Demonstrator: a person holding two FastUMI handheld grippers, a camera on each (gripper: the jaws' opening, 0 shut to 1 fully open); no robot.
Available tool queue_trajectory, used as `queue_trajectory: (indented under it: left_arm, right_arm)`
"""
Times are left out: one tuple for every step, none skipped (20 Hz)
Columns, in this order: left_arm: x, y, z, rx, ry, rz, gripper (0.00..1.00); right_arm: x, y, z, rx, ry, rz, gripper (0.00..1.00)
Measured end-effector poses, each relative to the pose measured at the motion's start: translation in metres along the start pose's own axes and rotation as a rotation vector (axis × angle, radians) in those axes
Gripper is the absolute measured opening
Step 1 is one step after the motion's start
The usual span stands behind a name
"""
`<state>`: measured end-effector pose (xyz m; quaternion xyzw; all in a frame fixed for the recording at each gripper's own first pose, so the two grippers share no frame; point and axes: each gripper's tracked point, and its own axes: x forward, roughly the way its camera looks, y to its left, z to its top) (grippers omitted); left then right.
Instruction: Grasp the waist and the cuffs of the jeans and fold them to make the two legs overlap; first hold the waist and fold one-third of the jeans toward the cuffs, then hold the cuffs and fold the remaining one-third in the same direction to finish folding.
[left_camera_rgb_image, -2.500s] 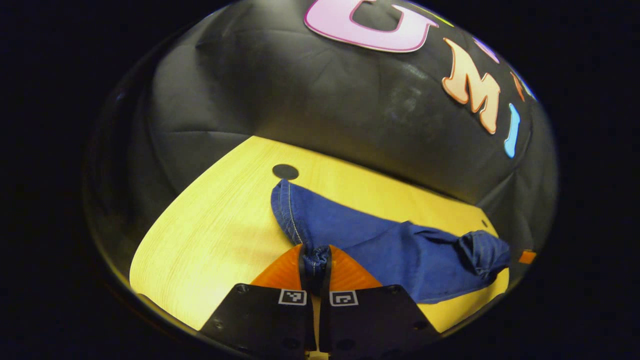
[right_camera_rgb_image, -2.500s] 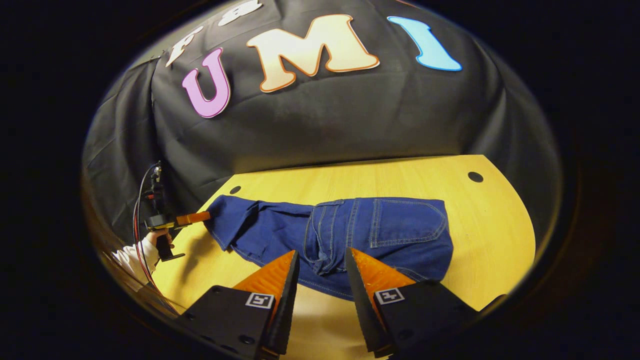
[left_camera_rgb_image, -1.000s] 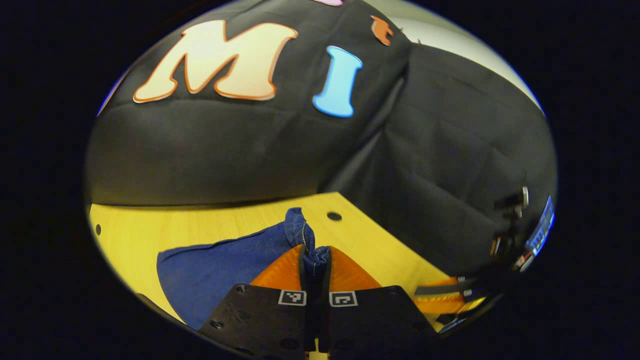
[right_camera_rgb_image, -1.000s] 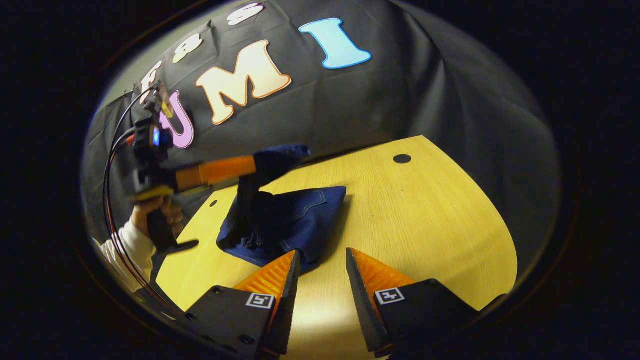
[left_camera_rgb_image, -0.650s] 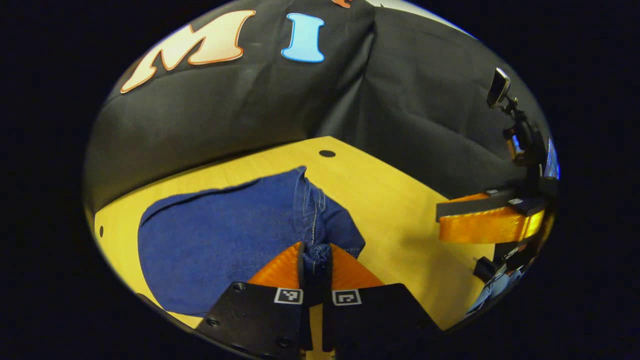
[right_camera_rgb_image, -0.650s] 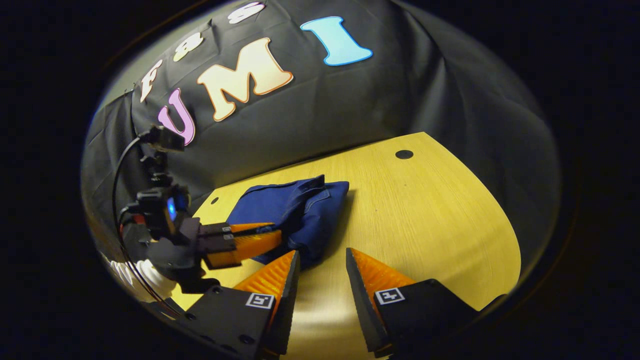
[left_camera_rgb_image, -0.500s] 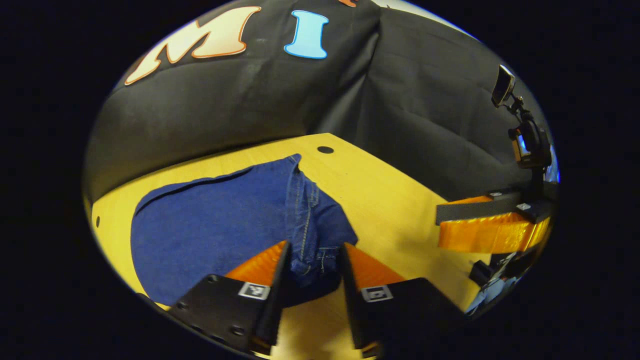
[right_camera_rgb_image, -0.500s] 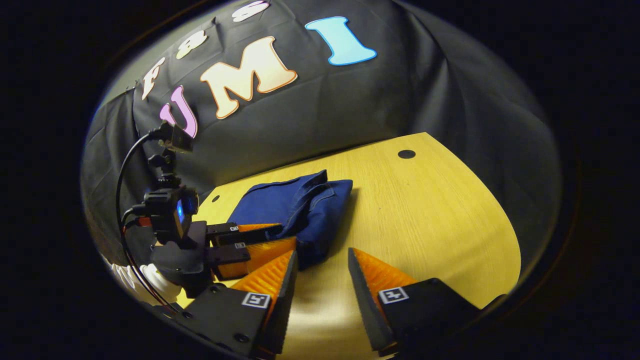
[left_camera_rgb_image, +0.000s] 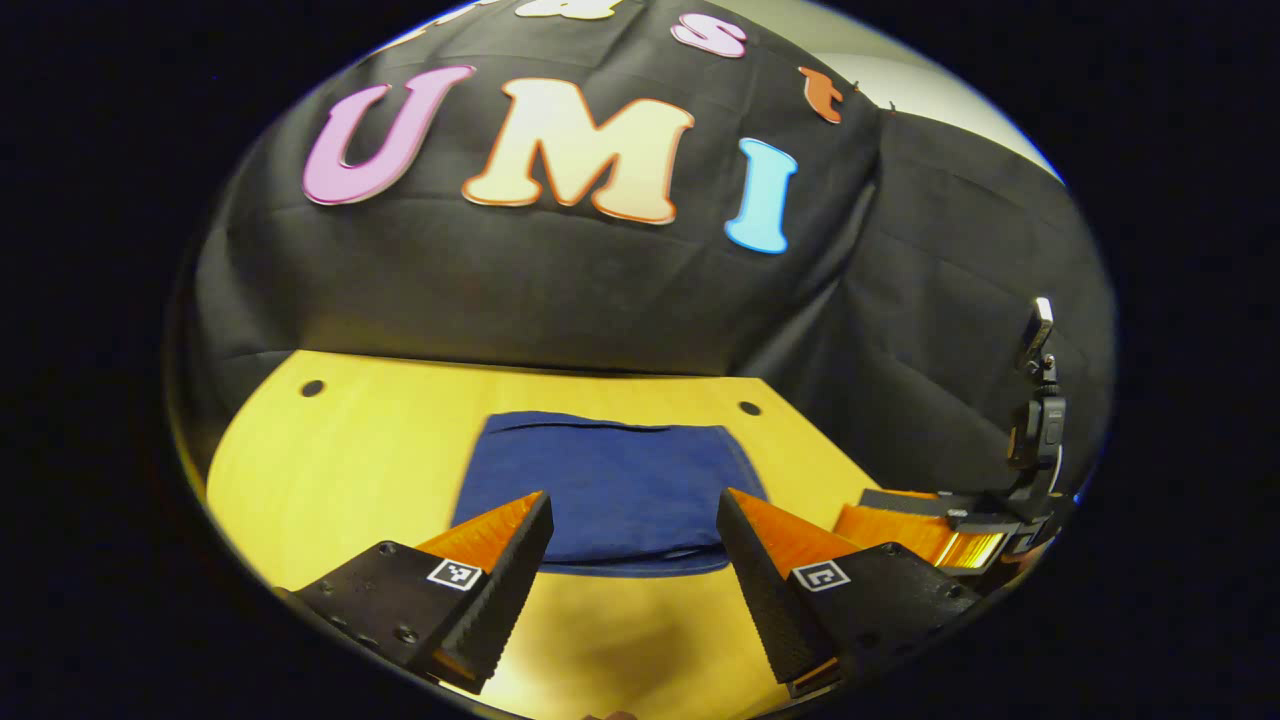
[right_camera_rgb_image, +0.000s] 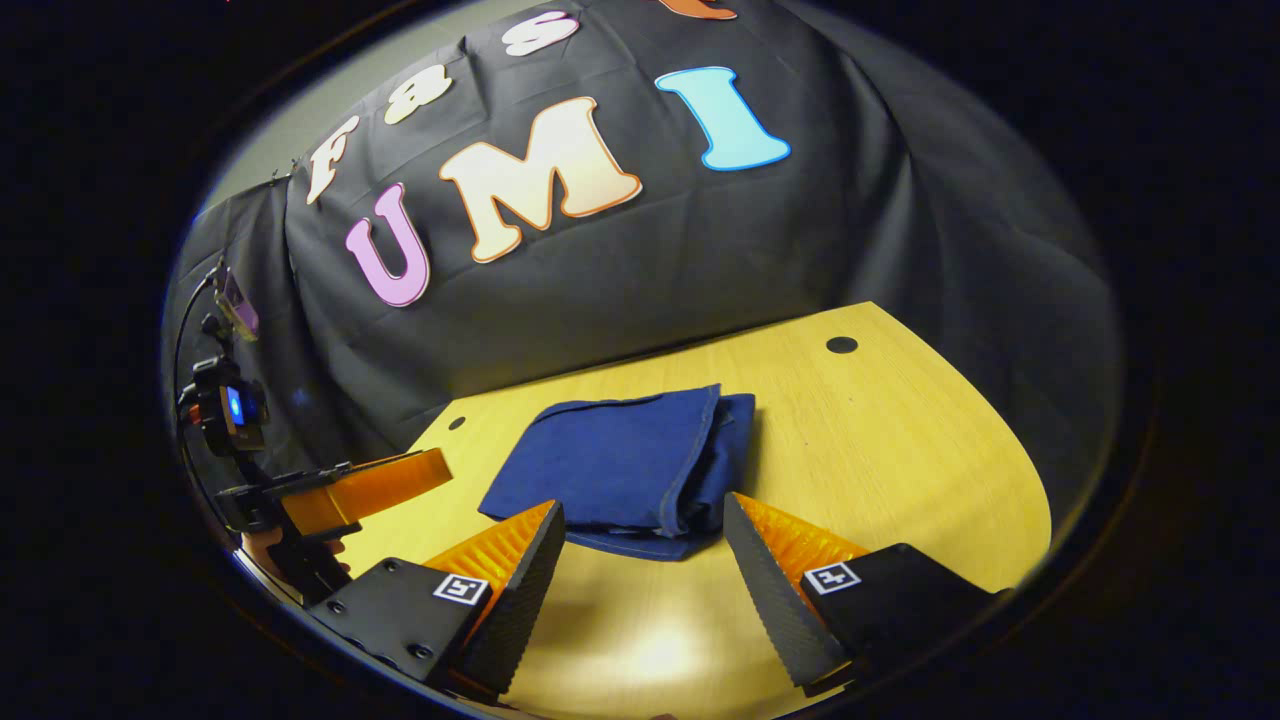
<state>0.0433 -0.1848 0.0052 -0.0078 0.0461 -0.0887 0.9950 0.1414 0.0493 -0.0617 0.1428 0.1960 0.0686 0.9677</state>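
Jeans (right_camera_rgb_image: 620, 465) folded flat on table (right_camera_rgb_image: 900, 470); both claws wide, off cloth.

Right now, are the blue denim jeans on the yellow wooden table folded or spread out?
Folded: the blue denim jeans lie as a compact stacked rectangle on the yellow wooden table, layered edges showing at one side.

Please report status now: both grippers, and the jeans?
Left gripper open, right gripper open, neither holding. Jeans folded on table. Nothing in the way.
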Motion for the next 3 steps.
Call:
queue_trajectory:
  left_arm:
    - [-0.010,0.017,0.000,0.004,-0.001,0.034,0.96]
    - [-0.020,0.034,-0.002,0.005,0.000,0.063,0.96]
    - [-0.029,0.048,-0.005,0.001,-0.002,0.086,0.96]
  right_arm:
    - [-0.002,0.006,-0.001,0.000,0.000,0.003,0.98]
    - [-0.004,0.014,0.001,-0.005,-0.007,0.005,0.99]
    - [-0.006,0.019,0.003,-0.008,-0.015,0.005,0.94]
